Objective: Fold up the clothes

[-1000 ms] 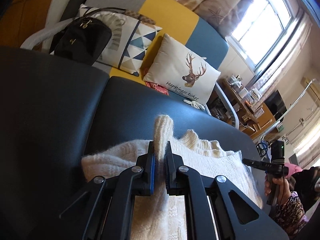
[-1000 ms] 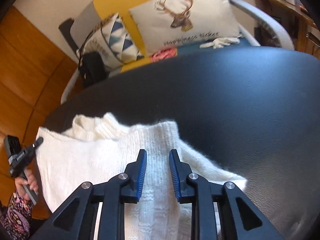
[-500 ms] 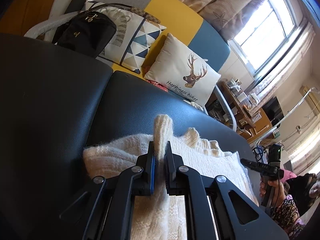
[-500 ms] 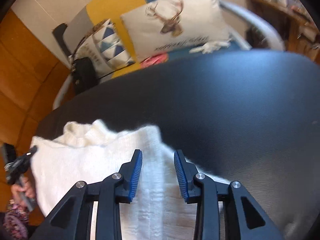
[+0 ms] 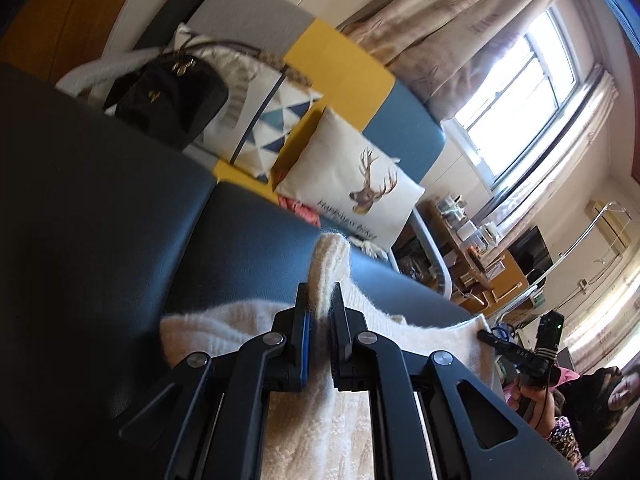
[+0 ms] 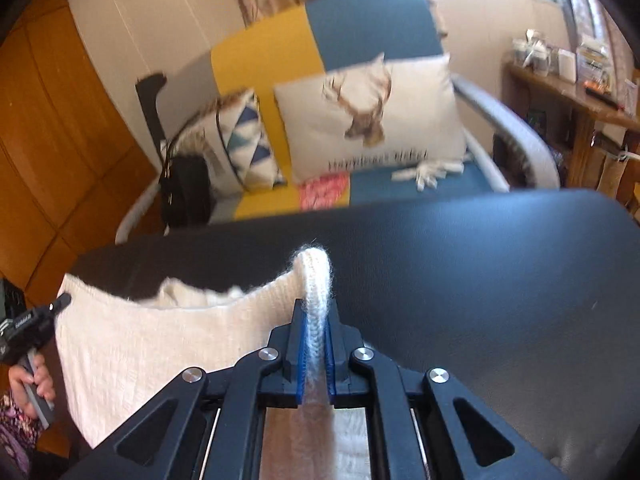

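White knit sweater [image 6: 160, 344] lies on the dark padded tabletop [image 6: 480, 280], its near edge lifted. Left tongs [image 5: 319, 312] are clamped on a pinch of knit at one corner; right tongs [image 6: 315, 316] are clamped likewise on the other, a loop of knit standing above each pair. Judgement: gripping both corners keeps the edge taut and level, suited to carrying it over in a fold.

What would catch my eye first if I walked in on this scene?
Probably the fluffy white sweater stretched over the dark padded surface, a fold of it pinched at each end by the left gripper and the right gripper. Behind it, a deer cushion sits on a yellow-and-blue sofa.
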`<state>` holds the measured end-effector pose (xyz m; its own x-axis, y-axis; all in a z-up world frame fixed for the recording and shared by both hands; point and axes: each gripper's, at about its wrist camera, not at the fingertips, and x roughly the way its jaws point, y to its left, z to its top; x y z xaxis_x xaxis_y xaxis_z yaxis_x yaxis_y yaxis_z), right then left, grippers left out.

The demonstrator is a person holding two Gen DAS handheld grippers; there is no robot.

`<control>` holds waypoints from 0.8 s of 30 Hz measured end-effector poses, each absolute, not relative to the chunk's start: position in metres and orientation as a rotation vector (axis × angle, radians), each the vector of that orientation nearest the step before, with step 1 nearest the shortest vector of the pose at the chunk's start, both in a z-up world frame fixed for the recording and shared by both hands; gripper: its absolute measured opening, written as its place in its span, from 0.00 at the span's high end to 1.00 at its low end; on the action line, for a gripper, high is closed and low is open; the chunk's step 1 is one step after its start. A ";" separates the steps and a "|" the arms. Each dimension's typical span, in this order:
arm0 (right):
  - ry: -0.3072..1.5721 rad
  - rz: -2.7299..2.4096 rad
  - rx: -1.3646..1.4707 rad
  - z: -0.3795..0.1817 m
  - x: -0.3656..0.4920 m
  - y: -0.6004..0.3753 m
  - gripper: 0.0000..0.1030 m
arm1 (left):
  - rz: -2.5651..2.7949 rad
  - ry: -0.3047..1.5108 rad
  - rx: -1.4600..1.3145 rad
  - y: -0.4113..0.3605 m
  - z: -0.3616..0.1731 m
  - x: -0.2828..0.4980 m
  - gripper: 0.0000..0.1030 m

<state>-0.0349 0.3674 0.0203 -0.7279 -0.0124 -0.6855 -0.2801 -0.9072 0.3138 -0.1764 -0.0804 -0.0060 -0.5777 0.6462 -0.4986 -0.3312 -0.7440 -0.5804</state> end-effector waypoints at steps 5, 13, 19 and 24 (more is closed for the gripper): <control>0.695 2.648 -1.128 0.003 -0.060 0.381 0.94 | 2.345 -0.580 -1.056 -0.076 -0.025 -0.195 0.93; 0.774 2.511 -1.203 -0.047 -0.061 0.382 0.79 | 2.352 -0.571 -1.256 -0.069 -0.075 -0.210 0.87; 0.819 2.461 -1.011 -0.024 -0.024 0.394 0.75 | 2.503 -0.596 -1.258 -0.102 -0.049 -0.197 0.85; 0.723 2.557 -0.848 0.009 0.007 0.369 0.74 | 2.666 -0.534 -1.134 -0.112 -0.020 -0.164 0.82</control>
